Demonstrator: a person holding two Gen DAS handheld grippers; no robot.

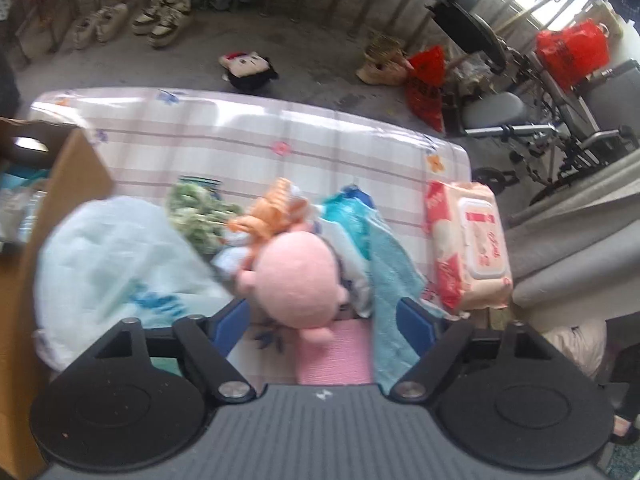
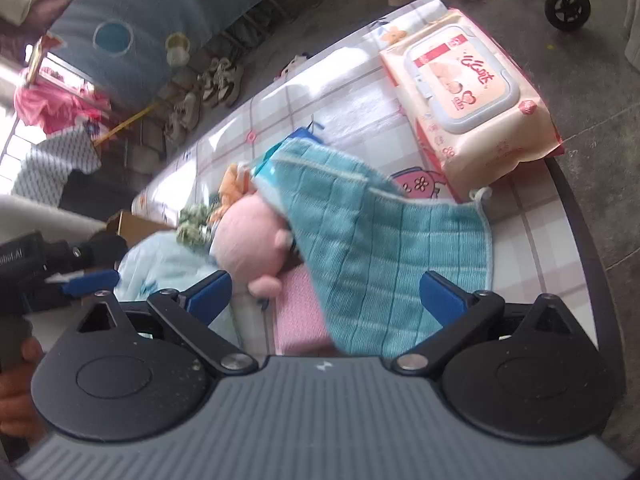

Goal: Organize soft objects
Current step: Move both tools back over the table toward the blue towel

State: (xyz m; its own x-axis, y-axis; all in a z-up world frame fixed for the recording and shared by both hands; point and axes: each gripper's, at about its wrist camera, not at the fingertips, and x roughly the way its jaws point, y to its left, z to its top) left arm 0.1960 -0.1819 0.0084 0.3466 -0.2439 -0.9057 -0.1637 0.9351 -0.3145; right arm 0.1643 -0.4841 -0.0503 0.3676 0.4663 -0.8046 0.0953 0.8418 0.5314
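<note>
A pile of soft things lies on the checked tablecloth point(image 1: 240, 136). A pink plush toy point(image 1: 298, 276) sits in the middle, over a pink cloth point(image 1: 336, 356). A teal towel point(image 1: 394, 280) lies to its right, an orange plush point(image 1: 272, 212) and a green fuzzy item point(image 1: 196, 216) behind, a pale blue cloth point(image 1: 116, 264) to the left. My left gripper point(image 1: 326, 318) is open, jaws either side of the pink plush. My right gripper point(image 2: 326, 294) is open over the teal towel point(image 2: 360, 240) and pink cloth point(image 2: 298, 312), beside the pink plush point(image 2: 248, 240).
A wet-wipes pack point(image 1: 468, 240) lies at the table's right edge, also in the right wrist view point(image 2: 468, 92). A cardboard box point(image 1: 68, 184) stands at the left. A doll point(image 1: 248, 66), shoes point(image 1: 160, 20), red bags point(image 1: 428, 84) and a wheelchair point(image 1: 560, 120) are on the floor beyond.
</note>
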